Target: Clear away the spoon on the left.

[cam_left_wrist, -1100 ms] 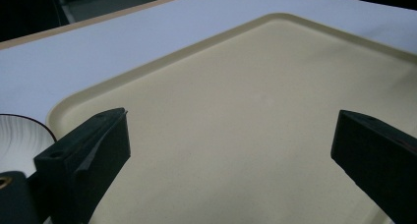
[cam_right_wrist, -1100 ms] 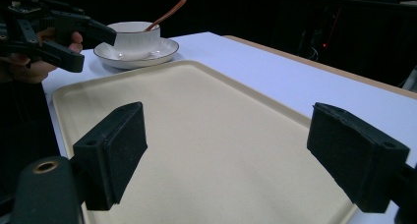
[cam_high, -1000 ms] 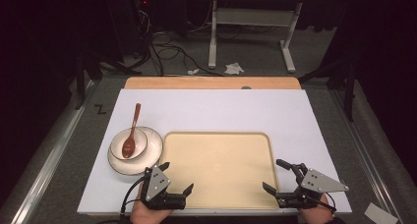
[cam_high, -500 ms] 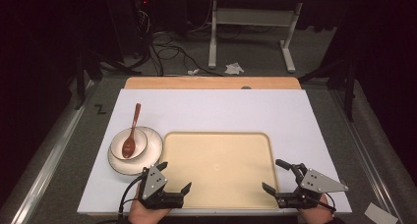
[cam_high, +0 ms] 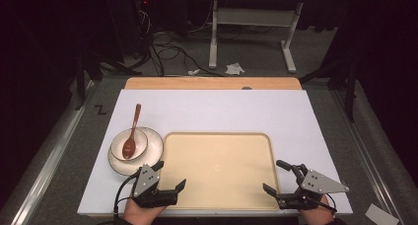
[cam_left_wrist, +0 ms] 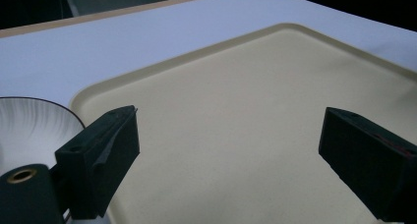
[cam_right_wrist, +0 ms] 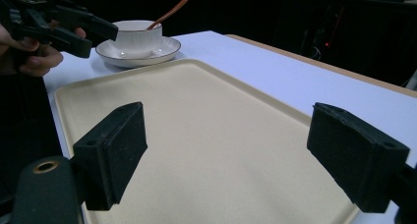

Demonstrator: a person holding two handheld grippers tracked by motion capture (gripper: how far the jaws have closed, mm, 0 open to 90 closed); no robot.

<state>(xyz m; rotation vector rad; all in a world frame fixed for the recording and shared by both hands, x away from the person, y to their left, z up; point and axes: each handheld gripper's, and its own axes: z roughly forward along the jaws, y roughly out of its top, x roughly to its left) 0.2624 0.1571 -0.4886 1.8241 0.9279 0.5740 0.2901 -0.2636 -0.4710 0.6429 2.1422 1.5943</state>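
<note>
**Inspector:** Report both grippers, then work outward.

**Operator:** My left gripper sits at the near left corner of the tray. Its jaws stand spread with nothing between them, though they have just been closing a little. In the left gripper view I see only bare tray surface in the gap. My right gripper sits at the near right corner, jaws likewise spread and empty.

**Inspector:** Why are they held there?

**Operator:** My judgement: each one flanks a near corner of the tray and points inward over it, which reads as a start posture, ready either to take the tray by its near rim or to reach for the crockery. Neither pad touches anything.

**Inspector:** Where is the crockery?

**Operator:** Just left of the tray, close to its far left corner and nearest my left gripper. A white bowl stands on a white plate. A brown spoon rests in the bowl, handle leaning out over the far rim. The stack probably keeps the set together so it can be shifted as one unit.

**Inspector:** Count.

**Operator:** Two grippers, one tray, one plate, one bowl, one spoon. All sit on the white table, with a wooden strip along its far edge. The tray itself carries nothing.
</note>
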